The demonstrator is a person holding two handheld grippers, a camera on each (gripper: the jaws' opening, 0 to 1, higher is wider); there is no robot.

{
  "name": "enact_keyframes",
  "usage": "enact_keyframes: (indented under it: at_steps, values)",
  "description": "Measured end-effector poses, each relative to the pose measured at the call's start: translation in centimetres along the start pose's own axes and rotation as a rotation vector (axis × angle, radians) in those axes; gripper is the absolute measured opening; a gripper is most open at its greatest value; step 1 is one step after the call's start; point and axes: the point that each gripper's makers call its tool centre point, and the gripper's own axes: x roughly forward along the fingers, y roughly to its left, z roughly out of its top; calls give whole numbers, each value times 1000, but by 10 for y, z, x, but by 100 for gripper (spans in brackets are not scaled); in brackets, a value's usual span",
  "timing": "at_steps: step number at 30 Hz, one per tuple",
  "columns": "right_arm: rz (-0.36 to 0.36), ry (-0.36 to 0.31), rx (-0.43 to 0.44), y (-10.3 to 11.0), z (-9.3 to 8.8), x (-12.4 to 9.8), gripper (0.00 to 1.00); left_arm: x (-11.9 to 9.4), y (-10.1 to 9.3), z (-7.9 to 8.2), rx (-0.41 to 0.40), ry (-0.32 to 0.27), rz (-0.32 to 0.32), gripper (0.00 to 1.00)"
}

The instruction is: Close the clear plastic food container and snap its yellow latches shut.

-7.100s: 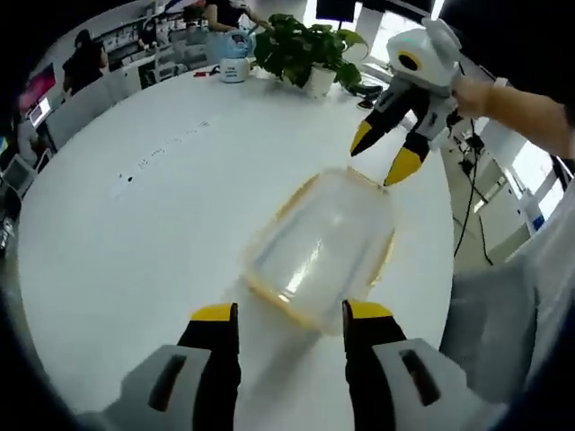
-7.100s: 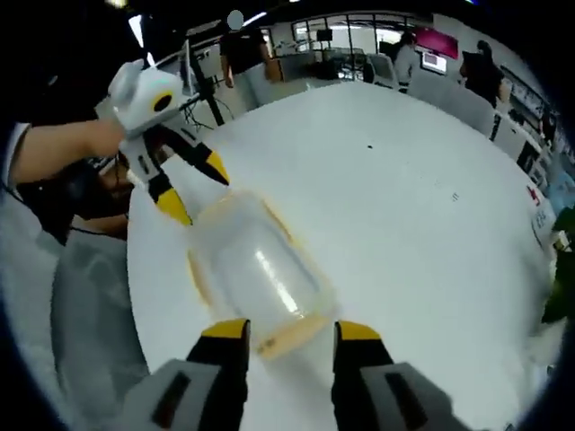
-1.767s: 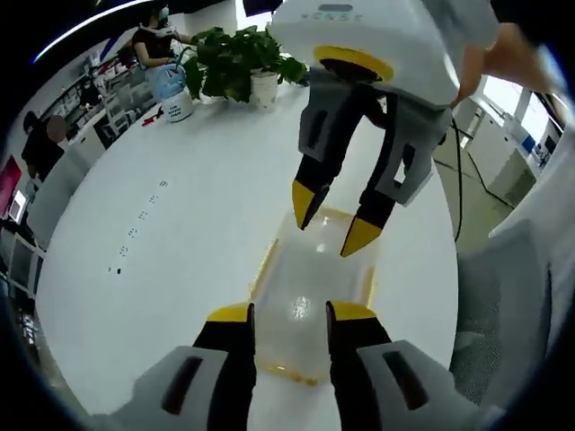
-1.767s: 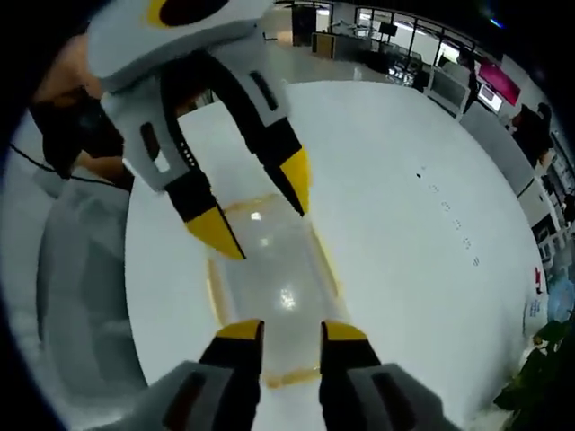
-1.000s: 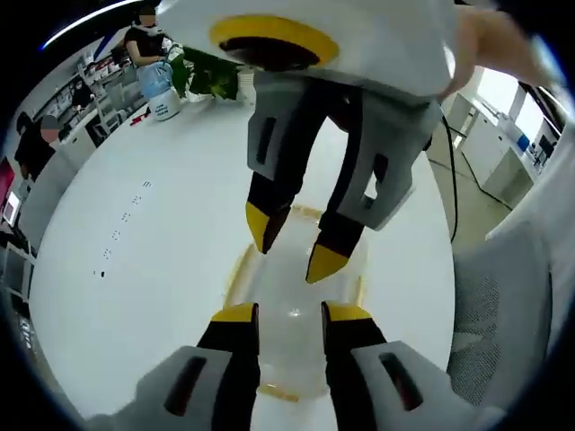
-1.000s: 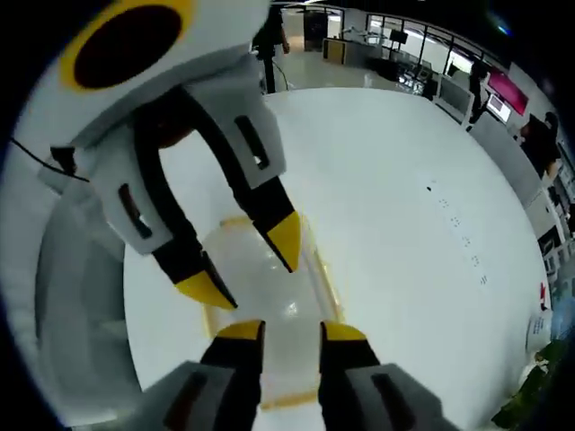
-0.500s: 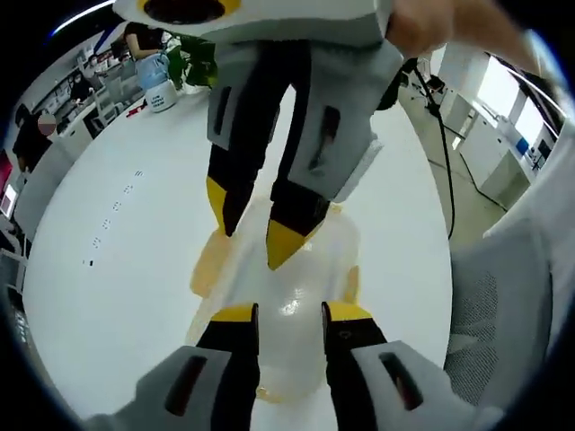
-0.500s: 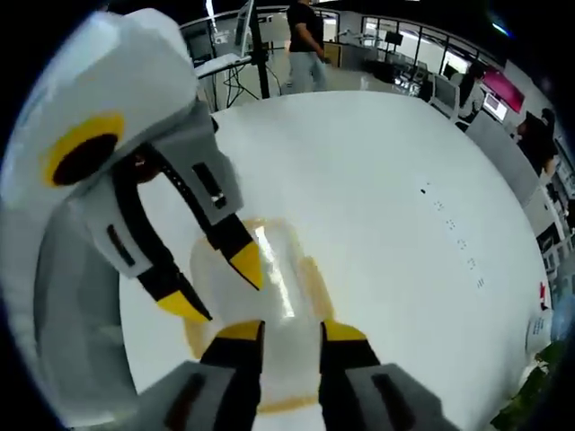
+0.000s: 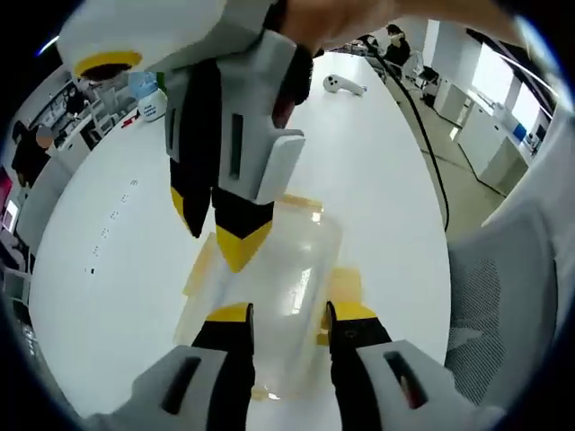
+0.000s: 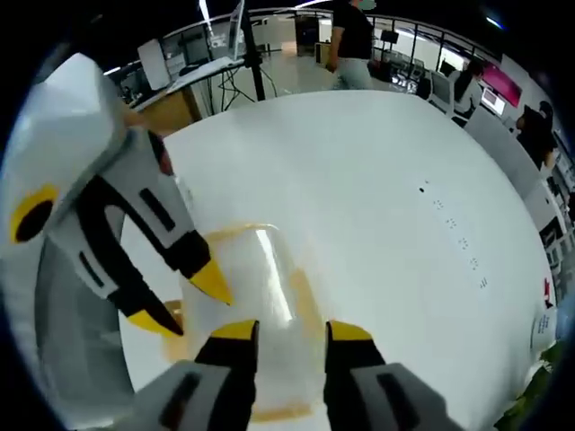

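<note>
This is an open-plan office. A large white round counter (image 10: 377, 180) stands in a wide room with rows of desks and monitors (image 10: 431, 85) along the far side, where people (image 10: 352, 45) stand or sit at work. A tripod (image 10: 241, 63) rises behind the counter, black cables (image 9: 422, 144) trail over the light floor, and bright windows (image 9: 503, 81) line one wall.

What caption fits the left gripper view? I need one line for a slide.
Left tongs and right tongs, both open, work over the clear plastic container with yellow latches on a white table.
</note>
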Motion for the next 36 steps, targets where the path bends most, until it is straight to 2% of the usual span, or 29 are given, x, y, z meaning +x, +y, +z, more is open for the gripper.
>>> enact_keyframes:
  at_steps: [5,14,19,23,25,27,32,36]
  values:
    - [15,7,-1,-1,0,3,27,1,-6,-1,9,0,0,34]
    - [27,20,4,-6,2,9,31,5,-5,-2,98,24,47,35]
    - [63,17,0,-3,4,13,31,8,-6,-4,151,26,86,37]
    - [99,28,-2,-1,4,14,29,8,-9,-6,162,23,111,39]
    - [120,32,-4,0,3,14,28,8,-4,-7,223,33,155,36]
    - [130,37,-10,1,3,15,27,11,-6,-9,273,56,166,36]
    - [157,40,-33,4,4,16,26,12,-6,-8,254,60,186,36]
    - [174,44,-34,4,4,17,25,12,-5,-10,280,69,194,36]
